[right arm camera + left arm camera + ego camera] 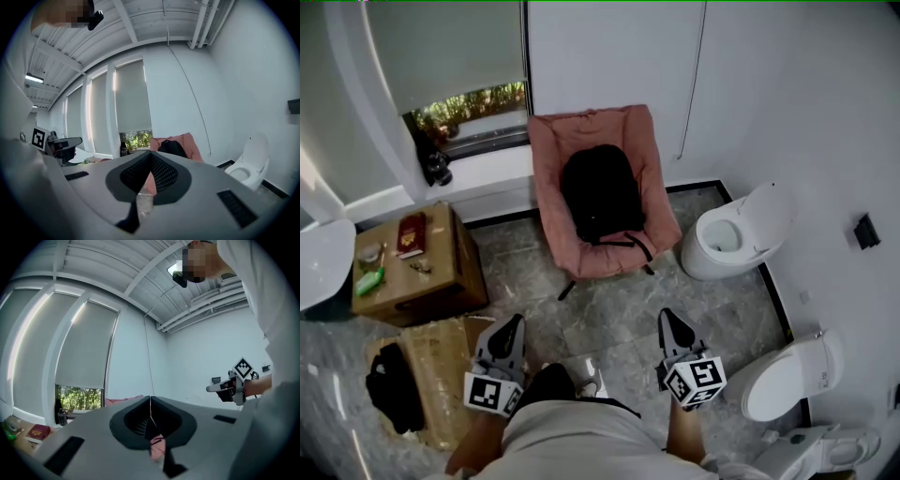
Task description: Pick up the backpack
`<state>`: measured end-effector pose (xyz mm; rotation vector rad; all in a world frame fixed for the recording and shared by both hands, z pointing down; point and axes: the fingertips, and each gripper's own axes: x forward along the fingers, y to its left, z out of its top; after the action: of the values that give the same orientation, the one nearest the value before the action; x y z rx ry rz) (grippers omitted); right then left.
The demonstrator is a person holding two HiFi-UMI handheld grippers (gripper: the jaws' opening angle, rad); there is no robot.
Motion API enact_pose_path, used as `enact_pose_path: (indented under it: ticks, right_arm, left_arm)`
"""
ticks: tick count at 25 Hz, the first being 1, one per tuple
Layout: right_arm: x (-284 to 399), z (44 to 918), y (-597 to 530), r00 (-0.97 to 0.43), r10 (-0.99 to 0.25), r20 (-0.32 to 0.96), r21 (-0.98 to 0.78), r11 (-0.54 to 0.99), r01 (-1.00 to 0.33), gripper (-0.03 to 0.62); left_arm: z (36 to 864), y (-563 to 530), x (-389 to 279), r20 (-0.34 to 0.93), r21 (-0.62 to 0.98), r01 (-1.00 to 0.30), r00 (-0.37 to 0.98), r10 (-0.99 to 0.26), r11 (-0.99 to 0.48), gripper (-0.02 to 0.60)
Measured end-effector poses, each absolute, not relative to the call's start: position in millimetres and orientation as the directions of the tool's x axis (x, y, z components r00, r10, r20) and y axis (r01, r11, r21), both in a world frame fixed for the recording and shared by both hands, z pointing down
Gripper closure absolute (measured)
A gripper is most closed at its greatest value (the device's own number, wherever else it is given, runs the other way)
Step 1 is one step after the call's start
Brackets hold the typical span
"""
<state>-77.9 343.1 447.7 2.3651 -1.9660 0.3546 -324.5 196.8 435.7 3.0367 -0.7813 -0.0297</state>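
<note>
— How do your tools stand?
— My left tool and right tool are both pinched closed and empty, low before me.
— Any print?
— The dark red booklet's cover is too small to read.
— The bag?
— The black fabric backpack lies on the pink padded chair, lengthwise up its back, straps toward me.

No words, brand names or numbers can be read anywhere in this room. The marker cubes on the left gripper and the right gripper carry black-and-white square patterns, not letters. Anything printed on the red booklet lying on the cardboard box is too small to make out.
</note>
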Motion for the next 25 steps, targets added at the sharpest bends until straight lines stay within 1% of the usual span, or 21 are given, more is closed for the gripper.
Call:
enact_pose_path:
  ticks: [8,13,16,19,25]
  right_arm:
    - [-40.3,463.3,342.9,0.216,-0.945,0.247,-0.120,-0.251,-0.961,0.572]
    - [-4.0,472.9,312.1,0.244,-0.927,0.283,-0.120,-0.287,-0.950,0.572]
    - [24.4,468.0,273.2,0.242,-0.924,0.297,-0.112,-0.285,-0.952,0.572]
    - [45.2,450.2,218.6,0.227,-0.932,0.282,-0.063,-0.254,-0.965,0.572]
    - [61.6,425.0,126.5,0.188,-0.947,0.262,-0.013,-0.198,-0.980,0.572]
  left_arm:
    - [444.9,183.0,-267.9,0.006,0.042,-0.414,0.910,-0.414,-0.909,0.560]
    - [454.4,142.2,-222.1,0.001,0.080,-0.385,0.922,-0.386,-0.919,0.560]
    - [444.3,102.2,-196.1,-0.025,0.079,-0.390,0.919,-0.393,-0.918,0.560]
    - [446.8,54.2,-180.9,-0.038,0.094,-0.406,0.911,-0.411,-0.909,0.560]
    - [443.1,-18.8,-155.9,-0.054,0.111,-0.396,0.913,-0.403,-0.912,0.560]
